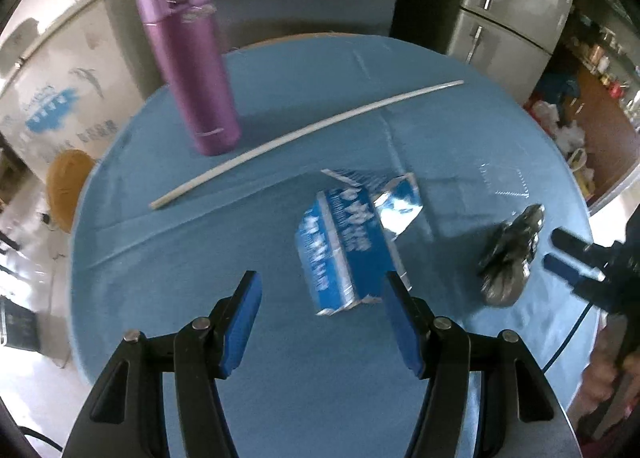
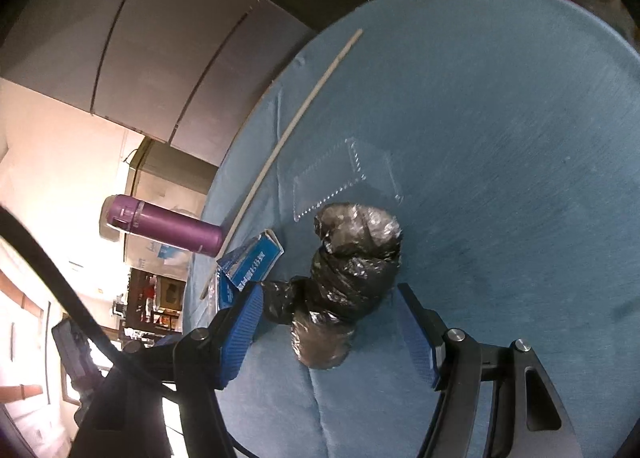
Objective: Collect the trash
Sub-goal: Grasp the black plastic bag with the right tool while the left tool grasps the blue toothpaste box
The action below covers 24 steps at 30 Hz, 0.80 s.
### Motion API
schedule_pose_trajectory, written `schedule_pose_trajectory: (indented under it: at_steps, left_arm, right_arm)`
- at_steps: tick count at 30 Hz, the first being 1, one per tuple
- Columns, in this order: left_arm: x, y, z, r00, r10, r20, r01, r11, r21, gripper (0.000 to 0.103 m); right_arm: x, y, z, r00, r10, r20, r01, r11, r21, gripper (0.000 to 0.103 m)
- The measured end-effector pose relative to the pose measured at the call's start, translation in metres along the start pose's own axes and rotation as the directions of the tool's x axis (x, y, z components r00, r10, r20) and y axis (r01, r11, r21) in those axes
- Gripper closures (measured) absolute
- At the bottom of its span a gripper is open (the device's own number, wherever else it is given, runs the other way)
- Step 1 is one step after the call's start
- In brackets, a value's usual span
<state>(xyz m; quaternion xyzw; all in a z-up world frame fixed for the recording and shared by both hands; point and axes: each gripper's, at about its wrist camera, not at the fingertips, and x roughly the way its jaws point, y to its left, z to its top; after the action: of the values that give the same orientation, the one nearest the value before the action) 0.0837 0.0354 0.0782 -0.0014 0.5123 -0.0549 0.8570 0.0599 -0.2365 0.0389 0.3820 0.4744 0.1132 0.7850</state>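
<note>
The left gripper (image 1: 320, 322) stood with jaws apart, the blue carton (image 1: 348, 250) lying just ahead between its fingertips; the right gripper (image 2: 328, 332) was likewise spread, the crumpled black bag (image 2: 348, 278) partly between its pads on the blue tablecloth (image 2: 500, 138).

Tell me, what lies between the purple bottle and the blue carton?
A long white stick on the cloth, crossing between bottle and carton; clearest in the left wrist view.
</note>
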Motion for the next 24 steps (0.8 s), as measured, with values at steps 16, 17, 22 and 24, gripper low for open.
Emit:
schedule_pose_trajectory:
  at_steps: [16,17,22,24]
  left_arm:
    - [0.068,-0.004,0.002,0.995,-0.062,-0.084,0.056,0.996,-0.068,0.040]
    - [0.068,-0.001,0.001,0.995,-0.065,-0.082,0.059,0.995,-0.076,0.043]
    - [0.061,0.019,-0.007,0.995,-0.070,-0.065,0.062,0.991,-0.120,0.060]
    - [0.056,0.024,-0.013,0.996,-0.065,-0.054,0.057,0.990,-0.128,0.061]
  right_arm:
    - [0.057,0.024,-0.009,0.991,-0.127,-0.044,0.125,0.992,-0.035,0.054]
    - [0.058,0.023,-0.010,0.991,-0.126,-0.042,0.125,0.991,-0.038,0.055]
    - [0.051,0.027,-0.018,0.993,-0.116,-0.015,0.115,0.991,-0.067,0.060]
    - [0.047,0.029,-0.023,0.994,-0.109,-0.013,0.108,0.991,-0.082,0.061]
